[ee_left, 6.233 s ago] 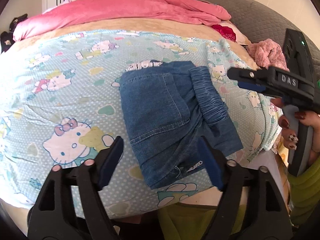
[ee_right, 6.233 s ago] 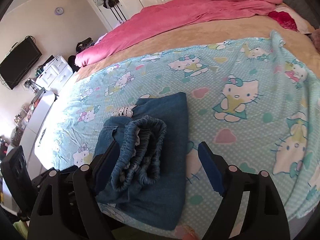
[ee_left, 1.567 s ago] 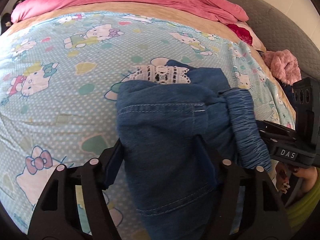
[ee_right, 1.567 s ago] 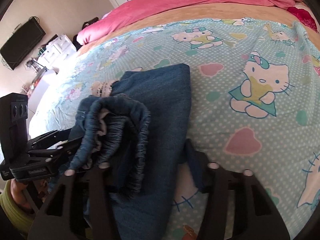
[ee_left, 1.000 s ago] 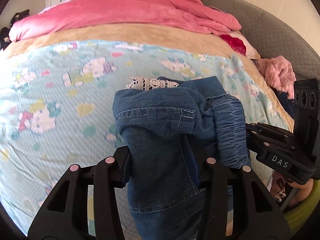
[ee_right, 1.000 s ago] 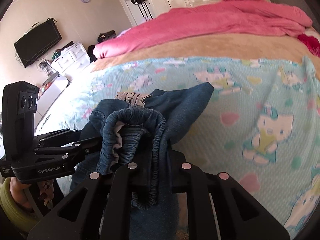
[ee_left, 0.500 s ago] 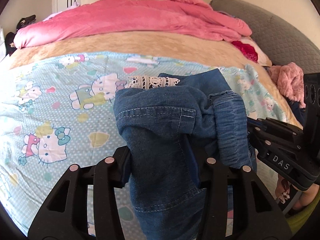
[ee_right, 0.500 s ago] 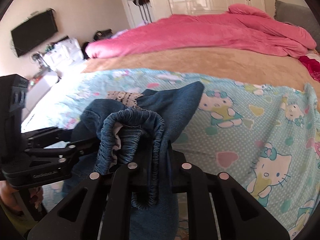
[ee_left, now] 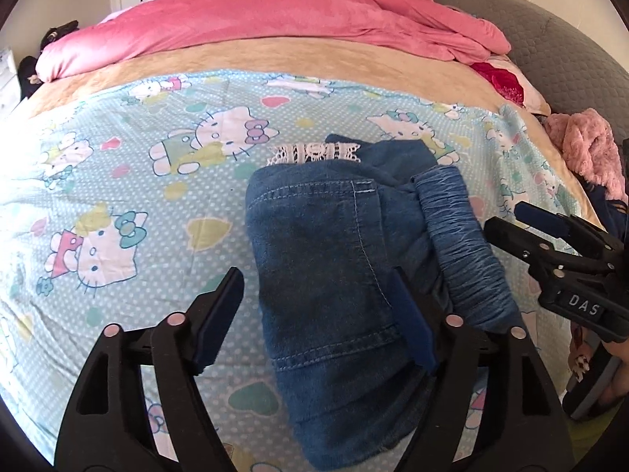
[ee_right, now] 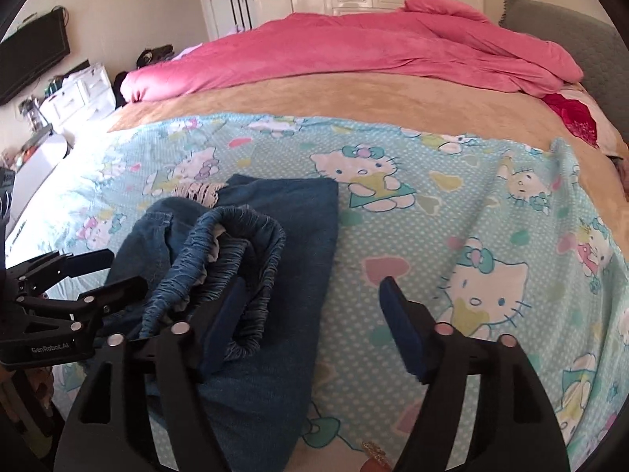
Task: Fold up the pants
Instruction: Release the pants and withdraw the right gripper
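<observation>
The blue denim pants lie folded in a compact bundle on the Hello Kitty sheet, gathered elastic waistband on the right side and a white lace trim at the far end. My left gripper is open, its fingers astride the bundle's near left part. My right gripper is open beside the waistband of the pants; it also shows in the left wrist view. The left gripper shows at the left of the right wrist view.
A pink duvet lies across the far side of the bed on a beige blanket. A grey headboard and a pink fluffy item are at the right. A dresser and TV stand beyond the bed's left side.
Both grippers were shut on the pants, holding them lifted; now both have opened and the folded bundle rests on the sheet.
</observation>
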